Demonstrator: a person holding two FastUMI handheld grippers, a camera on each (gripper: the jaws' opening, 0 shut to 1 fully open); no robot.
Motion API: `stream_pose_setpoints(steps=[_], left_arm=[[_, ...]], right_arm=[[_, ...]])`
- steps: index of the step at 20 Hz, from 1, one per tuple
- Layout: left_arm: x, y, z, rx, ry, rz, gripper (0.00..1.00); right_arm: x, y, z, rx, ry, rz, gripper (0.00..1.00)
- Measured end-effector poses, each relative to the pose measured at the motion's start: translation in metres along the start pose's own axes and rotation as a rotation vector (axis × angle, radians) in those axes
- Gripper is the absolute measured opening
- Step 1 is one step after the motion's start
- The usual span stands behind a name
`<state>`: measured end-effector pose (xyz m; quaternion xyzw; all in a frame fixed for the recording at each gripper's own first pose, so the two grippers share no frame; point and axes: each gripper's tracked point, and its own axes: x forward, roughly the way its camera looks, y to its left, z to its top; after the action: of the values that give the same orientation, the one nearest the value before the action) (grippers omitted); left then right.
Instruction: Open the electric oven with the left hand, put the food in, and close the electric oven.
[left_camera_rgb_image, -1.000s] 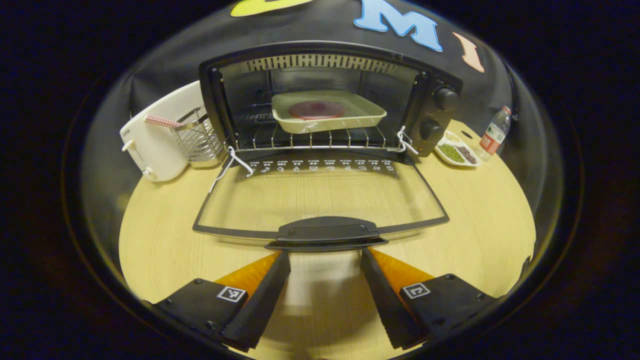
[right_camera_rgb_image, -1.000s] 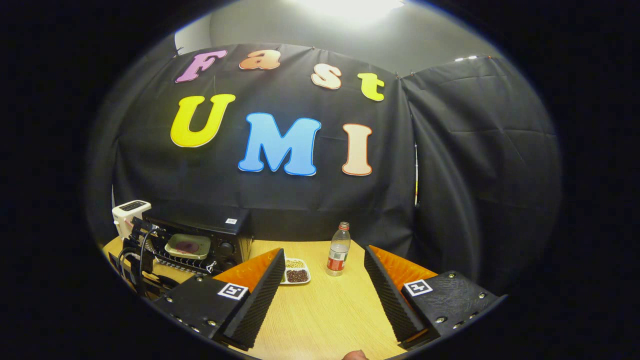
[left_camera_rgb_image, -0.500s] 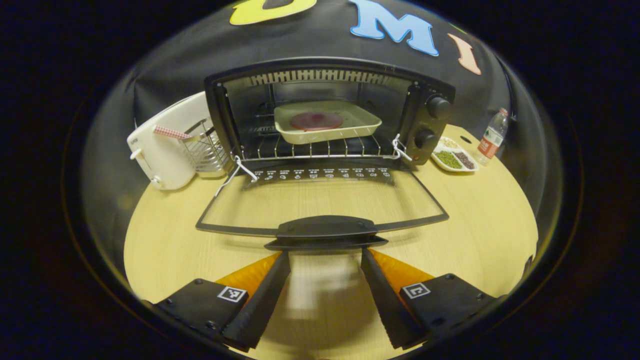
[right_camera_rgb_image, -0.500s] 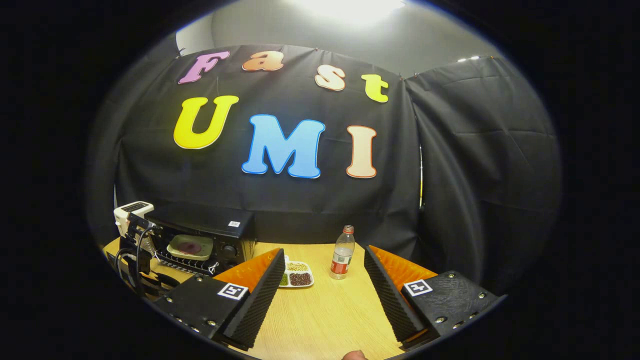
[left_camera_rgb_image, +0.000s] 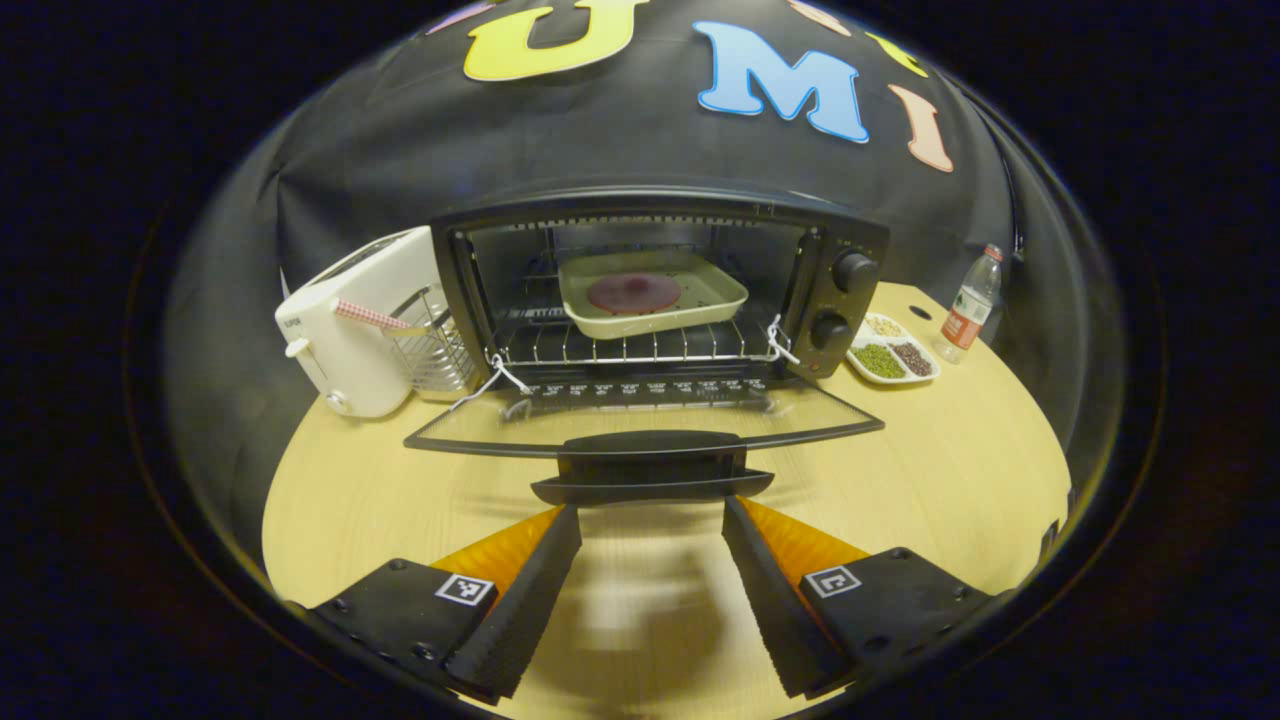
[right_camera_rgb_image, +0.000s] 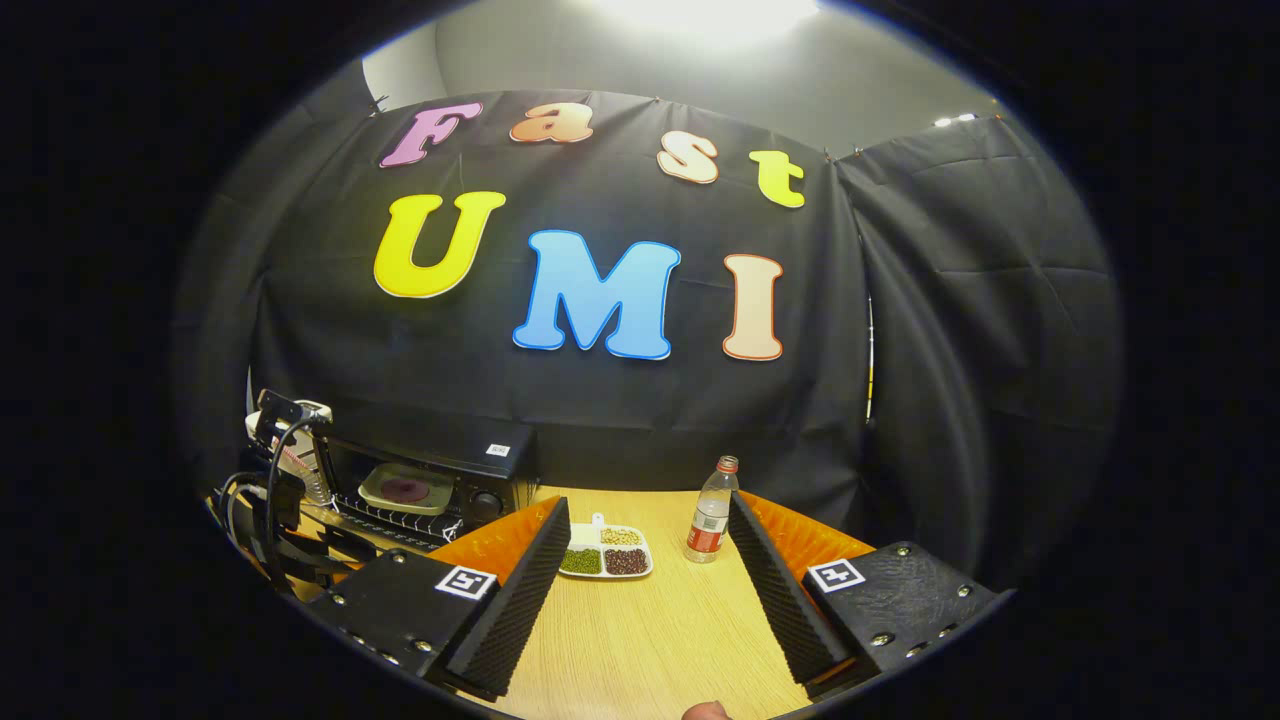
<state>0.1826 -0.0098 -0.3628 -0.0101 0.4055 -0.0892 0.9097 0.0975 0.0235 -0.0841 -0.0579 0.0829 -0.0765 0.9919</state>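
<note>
Hovering spread wide and empty, the left gripper (left_camera_rgb_image: 650, 520) sits just short of the door handle (left_camera_rgb_image: 652, 468) of the electric oven (left_camera_rgb_image: 660, 285). Beyond the lowered door, the tray of food (left_camera_rgb_image: 650, 293) rests on the rack. Off to its side, the right gripper (right_camera_rgb_image: 648, 560), likewise wide and empty, faces a divided dish (right_camera_rgb_image: 605, 555) and bottle (right_camera_rgb_image: 710, 512), with the left gripper's cabled body far left.
</note>
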Motion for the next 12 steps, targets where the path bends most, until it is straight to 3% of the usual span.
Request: stream_pose_setpoints(steps=[3,12], left_arm=[[-0.005,-0.002,0.014,-0.009,-0.030,-0.003,0.97],[-0.012,0.003,0.064,0.019,-0.140,-0.021,1.00]], right_arm=[[0.001,0.005,0.002,0.006,0.004,0.009,0.98],[0.006,0.018,-0.002,-0.012,0.012,0.019,0.98]])
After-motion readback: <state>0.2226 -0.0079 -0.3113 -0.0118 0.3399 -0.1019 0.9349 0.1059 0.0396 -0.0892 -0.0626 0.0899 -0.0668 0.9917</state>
